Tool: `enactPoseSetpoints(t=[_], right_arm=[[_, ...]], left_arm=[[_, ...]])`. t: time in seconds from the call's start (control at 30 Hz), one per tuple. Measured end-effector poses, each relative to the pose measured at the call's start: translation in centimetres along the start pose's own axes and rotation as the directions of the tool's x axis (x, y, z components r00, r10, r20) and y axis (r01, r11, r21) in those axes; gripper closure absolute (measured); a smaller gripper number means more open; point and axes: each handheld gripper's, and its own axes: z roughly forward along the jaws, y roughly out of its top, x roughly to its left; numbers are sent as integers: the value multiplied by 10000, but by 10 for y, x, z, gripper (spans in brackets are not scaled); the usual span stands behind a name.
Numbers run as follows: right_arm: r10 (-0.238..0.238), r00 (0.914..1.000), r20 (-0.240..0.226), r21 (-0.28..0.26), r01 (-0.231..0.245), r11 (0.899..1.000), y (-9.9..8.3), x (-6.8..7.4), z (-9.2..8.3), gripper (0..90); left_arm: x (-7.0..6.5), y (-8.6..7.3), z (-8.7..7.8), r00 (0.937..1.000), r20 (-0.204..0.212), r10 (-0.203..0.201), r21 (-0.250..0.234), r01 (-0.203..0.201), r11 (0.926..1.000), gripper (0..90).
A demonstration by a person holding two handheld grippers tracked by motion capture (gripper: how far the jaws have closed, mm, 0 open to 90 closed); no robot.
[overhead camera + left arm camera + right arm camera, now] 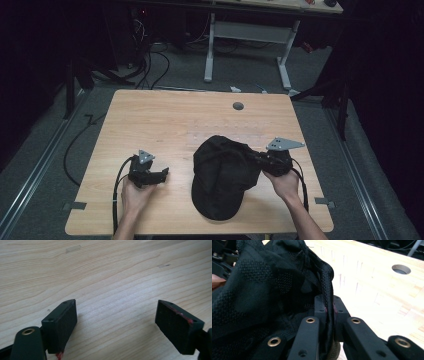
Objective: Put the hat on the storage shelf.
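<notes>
One edge of the black cap (220, 172) is pinched in my right gripper (330, 308). My left gripper (116, 322) waits, jaws wide, over the bare surface (165, 120). The cap is not lifted yet.

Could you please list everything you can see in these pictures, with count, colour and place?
cap: one, black, near middle of the table, edge clamped by the right gripper
table: one, light wood, centre
cable hole: one, grey, far side of the tabletop
second table: one, white legs, behind on the floor
left gripper: one, black, jaws open over bare wood
right gripper: one, black, shut on the cap
hands: two, near edge
</notes>
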Motion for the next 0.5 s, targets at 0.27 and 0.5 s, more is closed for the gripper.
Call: enactPoseSetpoints(t=[0.27, 0.5], right_arm=[[-303, 9978, -589, -146, 295, 9995, 15, -4, -9, 853], [-620, 9955, -716, -460, 588, 9972, 30, -5, -16, 853]], left_arm=[[-6, 3, -9, 9947, 981, -312, 199, 294, 9994, 170], [-22, 7, -17, 9785, 2049, -251, 428, 167, 9989, 156]])
